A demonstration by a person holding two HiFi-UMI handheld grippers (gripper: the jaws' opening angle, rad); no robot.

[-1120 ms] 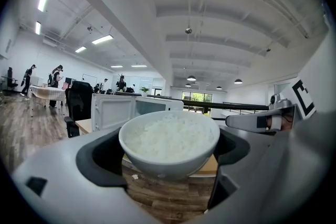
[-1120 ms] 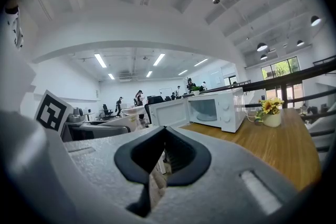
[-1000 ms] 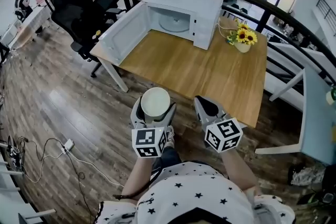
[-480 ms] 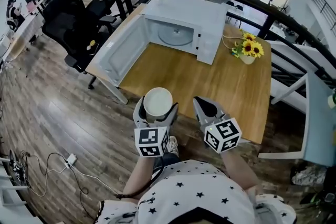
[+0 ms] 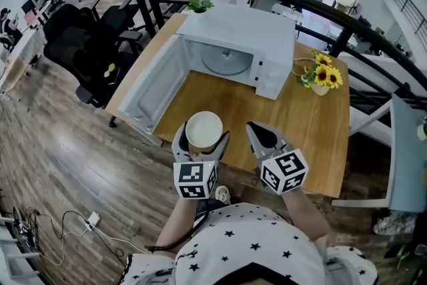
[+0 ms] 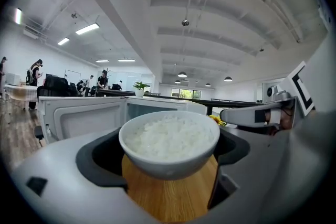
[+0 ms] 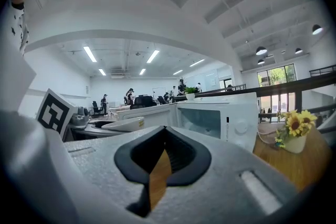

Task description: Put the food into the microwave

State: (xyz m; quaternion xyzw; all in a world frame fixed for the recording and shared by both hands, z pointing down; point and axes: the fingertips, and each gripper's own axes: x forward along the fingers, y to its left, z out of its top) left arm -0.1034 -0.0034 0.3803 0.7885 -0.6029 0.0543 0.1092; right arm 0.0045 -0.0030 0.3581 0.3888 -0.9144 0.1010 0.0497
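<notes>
A white bowl of rice [image 5: 203, 129] [image 6: 169, 143] is held in my left gripper [image 5: 200, 141], whose jaws are shut on it over the near edge of the wooden table [image 5: 293, 117]. Beside it on the right, my right gripper [image 5: 262, 135] [image 7: 157, 176] is shut and holds nothing. The white microwave [image 5: 237, 47] [image 7: 215, 120] stands at the table's far side. Its door [image 5: 153, 87] [image 6: 84, 118] hangs open to the left, and the glass turntable [image 5: 227, 62] inside is bare.
A small pot of sunflowers [image 5: 320, 79] [image 7: 294, 134] stands right of the microwave, with a cable beside it. Black office chairs [image 5: 80, 43] are left of the table. A dark railing [image 5: 333, 10] curves behind it. A white table [image 5: 407, 157] stands to the right.
Both grippers have come closer to the table and microwave, the bowl still in the left one. The bowl now hangs over the table's near edge instead of the floor.
</notes>
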